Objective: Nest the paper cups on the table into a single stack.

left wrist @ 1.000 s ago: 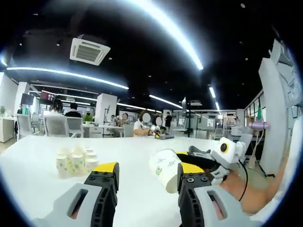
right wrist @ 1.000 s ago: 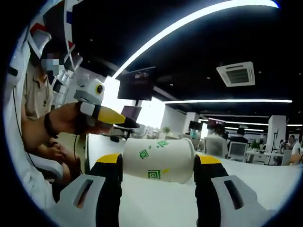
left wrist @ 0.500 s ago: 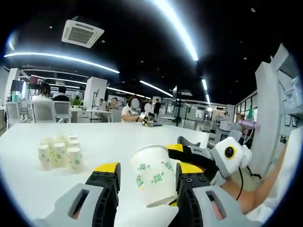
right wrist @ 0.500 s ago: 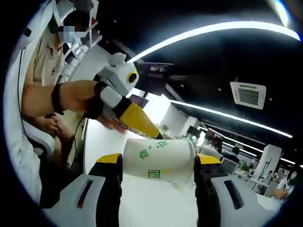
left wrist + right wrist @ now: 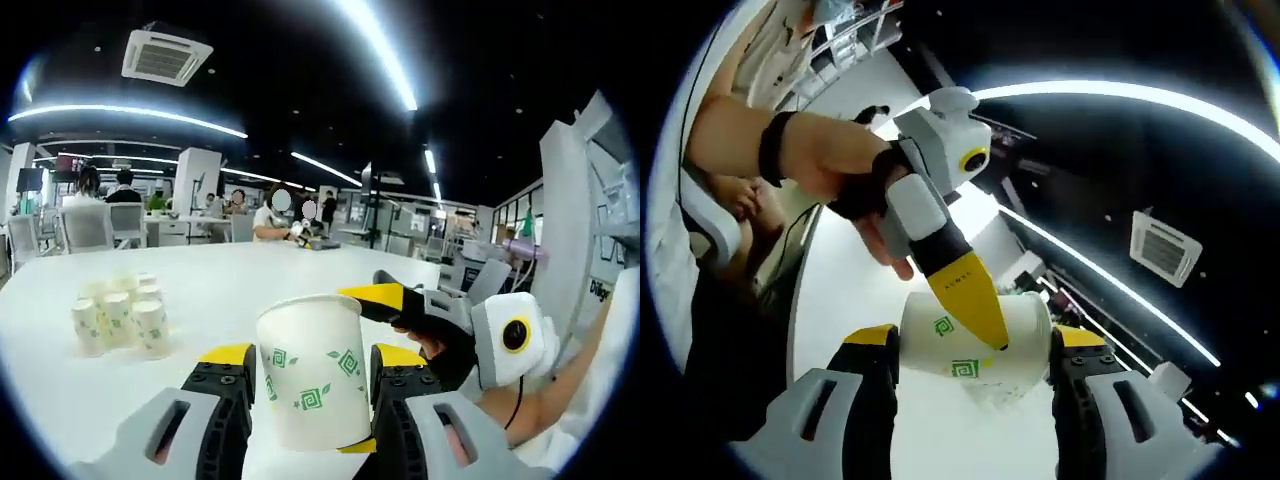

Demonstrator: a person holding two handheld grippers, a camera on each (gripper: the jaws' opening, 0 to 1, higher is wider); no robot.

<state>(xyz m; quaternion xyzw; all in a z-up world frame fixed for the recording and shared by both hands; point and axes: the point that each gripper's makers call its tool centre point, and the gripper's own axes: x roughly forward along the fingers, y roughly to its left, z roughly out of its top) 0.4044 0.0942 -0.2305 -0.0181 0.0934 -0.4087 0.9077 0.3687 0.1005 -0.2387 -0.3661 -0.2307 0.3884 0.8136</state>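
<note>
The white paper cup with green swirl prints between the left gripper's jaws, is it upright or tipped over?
Upright in the left gripper view: the white paper cup with green swirl prints has its open rim on top, narrower base down, between the left gripper jaws.

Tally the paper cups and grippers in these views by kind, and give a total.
held paper cup: 1, between the right gripper's fingers
clustered paper cups standing on the table: about 6, too blurred for an exact count
Grippers: 2, the left gripper and the right gripper
Total: about 9
</note>
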